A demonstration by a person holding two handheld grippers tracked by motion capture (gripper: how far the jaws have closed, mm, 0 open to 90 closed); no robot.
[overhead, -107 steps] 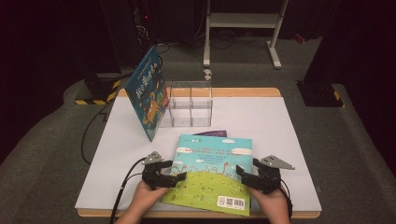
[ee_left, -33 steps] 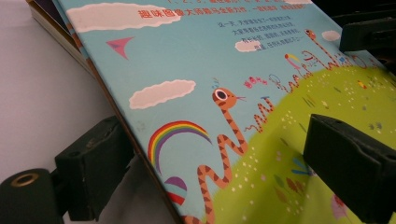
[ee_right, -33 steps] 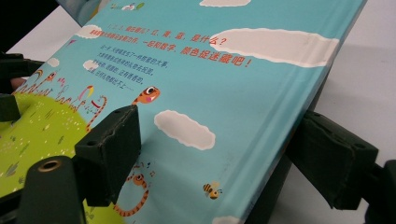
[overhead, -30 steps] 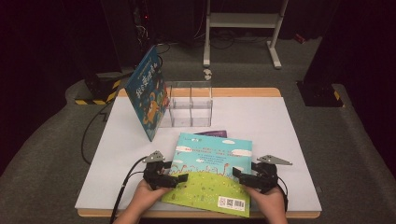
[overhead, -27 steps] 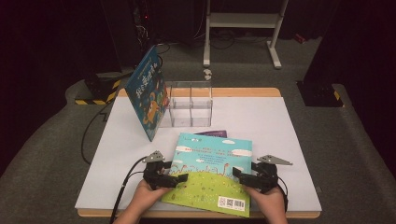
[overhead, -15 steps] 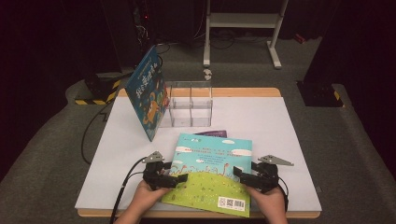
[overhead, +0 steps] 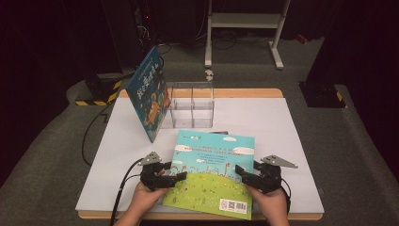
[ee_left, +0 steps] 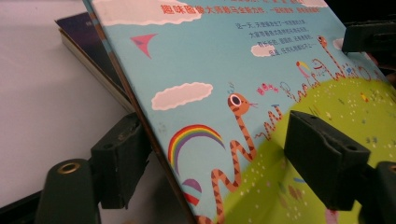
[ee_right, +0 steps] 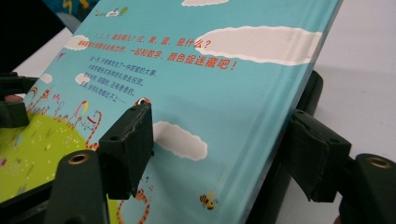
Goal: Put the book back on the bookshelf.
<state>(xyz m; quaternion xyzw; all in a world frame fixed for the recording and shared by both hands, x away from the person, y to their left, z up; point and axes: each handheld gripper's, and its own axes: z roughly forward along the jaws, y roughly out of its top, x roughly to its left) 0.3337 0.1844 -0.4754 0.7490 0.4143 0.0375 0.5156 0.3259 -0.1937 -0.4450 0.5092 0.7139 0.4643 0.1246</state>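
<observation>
so at this point i had both grippers on the picture book (overhead: 211,172), the sky-blue and green one lying at the near middle of the white table (overhead: 282,122), with its far edge resting on a dark purple book (ee_left: 81,32) tucked underneath. the left gripper (overhead: 175,177) was at the book's left edge and the right gripper (overhead: 242,173) at its right edge, a hand behind each one down by the table's near side. in the left gripper view the jaws were spread, one below the cover on the table side and one over the printed face near the striped snake drawing, with the book's edge running up between them. i couldn't tell if the pads were really pressing on the cover or just straddling it. same story in the right gripper view: jaws apart, one over the cover by a white cloud and one past the book's edge, with the edge between them, and the bite not readable. that edge looked tilted up off the table there. farther back a clear plastic organizer (overhead: 191,105) stood upright, with another blue picture book (overhead: 149,92) leaning against its left side.
</observation>
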